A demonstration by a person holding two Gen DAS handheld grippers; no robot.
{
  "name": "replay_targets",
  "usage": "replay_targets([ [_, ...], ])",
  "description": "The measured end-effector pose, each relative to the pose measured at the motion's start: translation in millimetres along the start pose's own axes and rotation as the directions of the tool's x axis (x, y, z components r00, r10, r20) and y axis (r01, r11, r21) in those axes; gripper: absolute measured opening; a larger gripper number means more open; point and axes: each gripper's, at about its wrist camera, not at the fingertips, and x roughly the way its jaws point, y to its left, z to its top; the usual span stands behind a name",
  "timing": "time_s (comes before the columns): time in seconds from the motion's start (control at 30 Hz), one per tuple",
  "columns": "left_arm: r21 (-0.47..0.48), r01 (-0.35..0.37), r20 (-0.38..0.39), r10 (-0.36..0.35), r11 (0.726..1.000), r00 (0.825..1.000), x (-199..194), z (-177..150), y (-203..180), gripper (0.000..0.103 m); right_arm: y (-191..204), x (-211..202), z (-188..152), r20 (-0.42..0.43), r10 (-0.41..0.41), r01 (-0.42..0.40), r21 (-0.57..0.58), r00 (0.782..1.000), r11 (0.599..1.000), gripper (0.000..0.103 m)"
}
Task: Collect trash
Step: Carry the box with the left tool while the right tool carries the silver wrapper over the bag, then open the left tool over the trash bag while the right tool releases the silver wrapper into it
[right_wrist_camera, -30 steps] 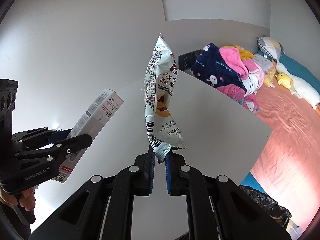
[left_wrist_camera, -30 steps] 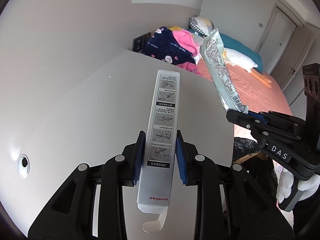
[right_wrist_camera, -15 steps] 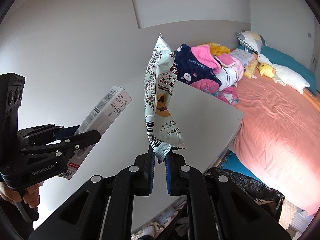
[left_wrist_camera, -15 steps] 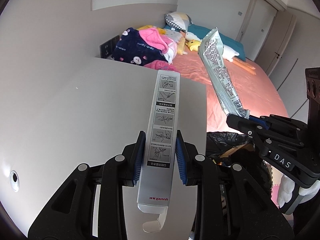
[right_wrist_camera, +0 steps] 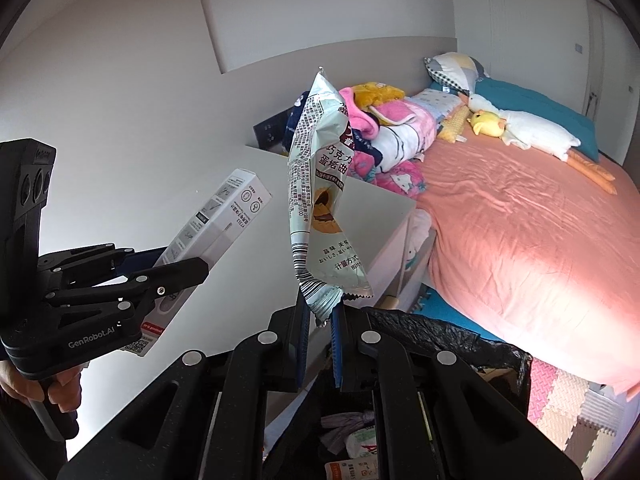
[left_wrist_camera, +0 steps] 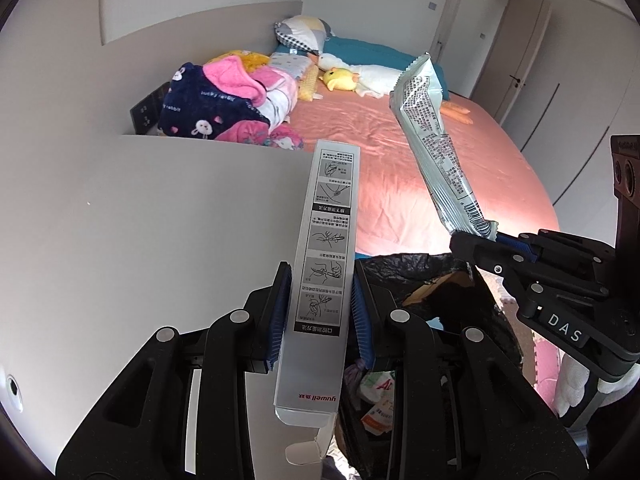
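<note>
Two tongs are each carrying a piece of trash above the white tabletop (left_wrist_camera: 140,216) edge. On the left, the left tongs (left_wrist_camera: 320,312) are pinching a long grey box (left_wrist_camera: 324,264) between their blue pads, the box pointing forward and up. To the right, the right tongs (right_wrist_camera: 320,336) are clamping the bottom seam of a silver snack bag (right_wrist_camera: 320,200), which is standing upright. Below both, a black trash bag (left_wrist_camera: 432,276) is gaping open with litter inside, beside the pink bed (right_wrist_camera: 520,220).
</note>
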Motion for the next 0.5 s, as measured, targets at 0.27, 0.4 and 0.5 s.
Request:
replay_targets([
  [0.27, 0.065, 0.056, -0.018, -0.055, 0.996, 0.998, 11, 3, -38, 0.029, -31, -22, -13, 0.017, -0.063, 0.062, 0.046, 0.998, 0.997, 0.011],
  [0.4, 0.094, 0.084, -0.032, -0.081, 0.992, 0.996, 17, 5, -55, 0.029, -46, -33, -19, 0.021, -0.107, 0.106, 0.063, 0.994, 0.992, 0.011],
  [0.5, 0.111, 0.11, -0.043, -0.106, 0.988, 0.993, 20, 6, -67, 0.029, -57, -40, -23, 0.022, -0.136, 0.134, 0.073, 0.99, 0.988, 0.011],
])
